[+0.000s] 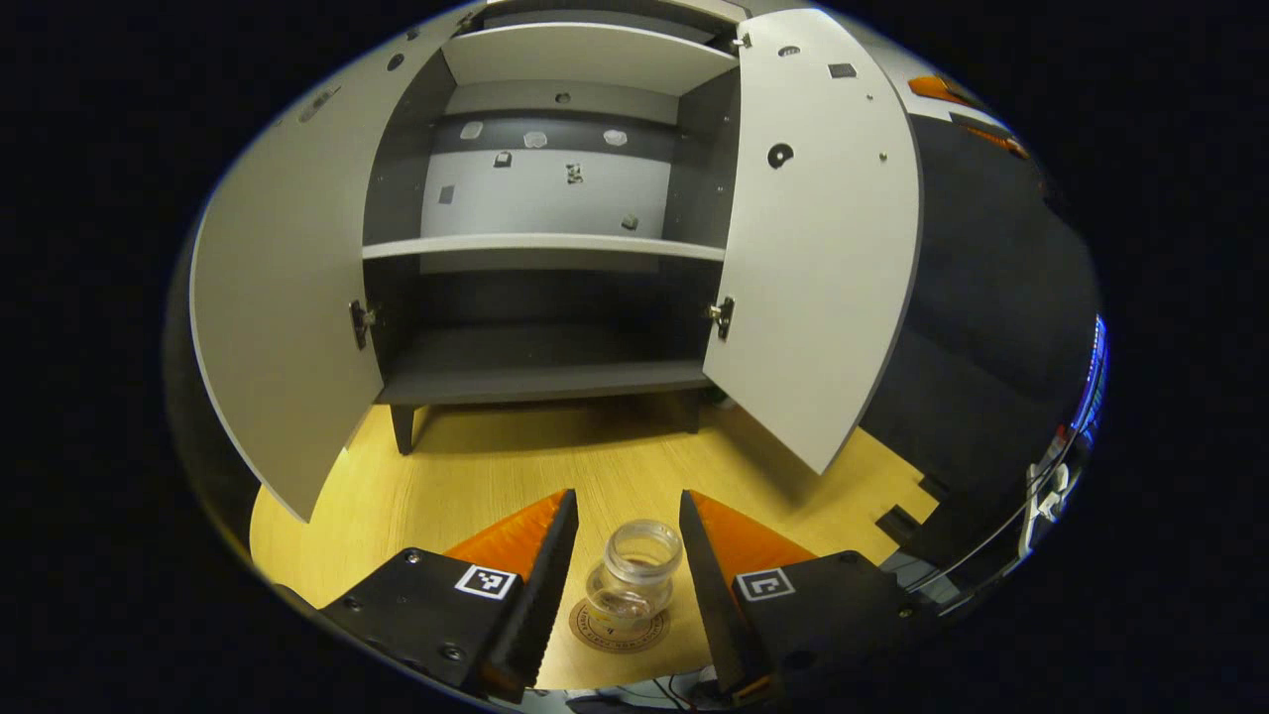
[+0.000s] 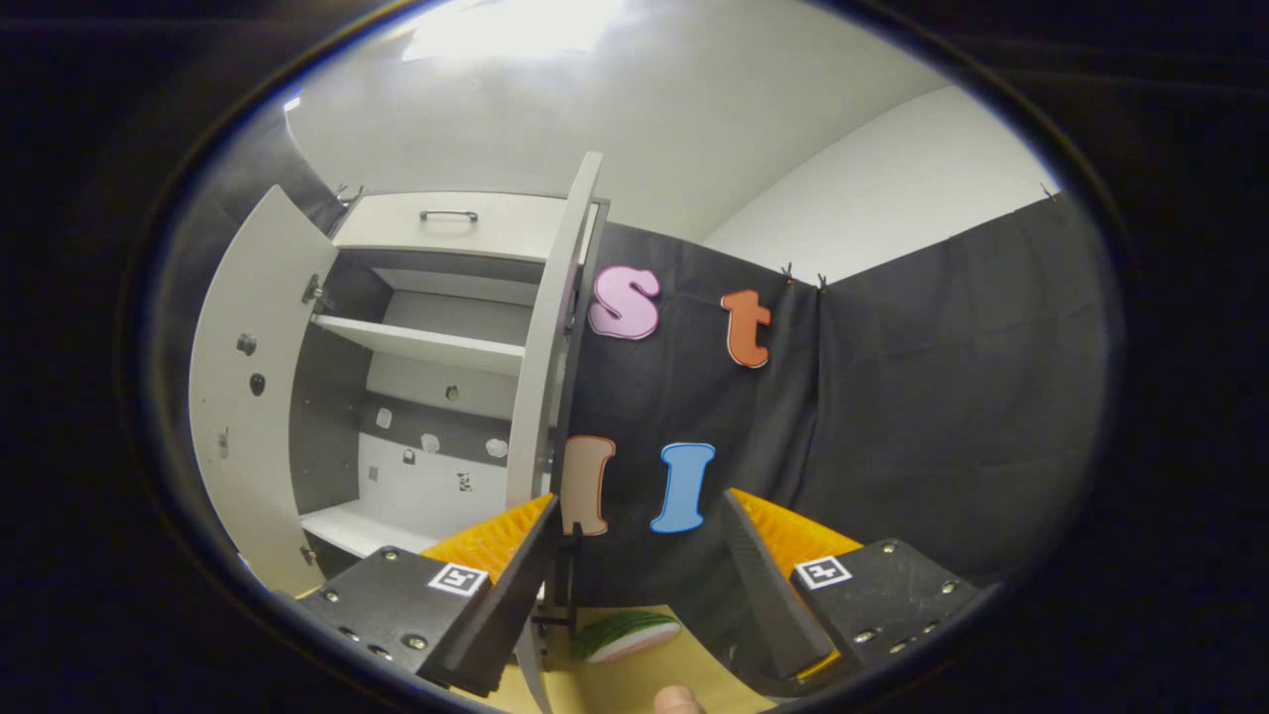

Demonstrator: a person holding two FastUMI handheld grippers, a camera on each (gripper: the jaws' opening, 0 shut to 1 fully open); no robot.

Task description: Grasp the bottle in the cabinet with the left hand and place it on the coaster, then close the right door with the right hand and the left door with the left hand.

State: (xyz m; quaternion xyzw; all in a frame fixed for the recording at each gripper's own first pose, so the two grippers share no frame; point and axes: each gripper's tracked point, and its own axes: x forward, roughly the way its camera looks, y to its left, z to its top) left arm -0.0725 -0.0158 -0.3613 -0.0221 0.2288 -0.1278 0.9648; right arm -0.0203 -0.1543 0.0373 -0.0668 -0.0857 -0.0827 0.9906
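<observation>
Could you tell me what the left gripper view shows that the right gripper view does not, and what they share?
Left gripper view: a small clear glass bottle standing on a round brown coaster on the light wooden table, between the open fingers of the left gripper.

Right gripper view: the open right gripper, a green-and-white watermelon-slice-like object, and a drawer with a dark handle atop the cabinet.

Both: the white two-door cabinet, both doors open, shelves bare.

The left gripper view looks from low over the table (image 1: 416,486) straight into the open cabinet (image 1: 555,248). The right gripper view faces it obliquely, tilted upward. Both share its shelves.
</observation>
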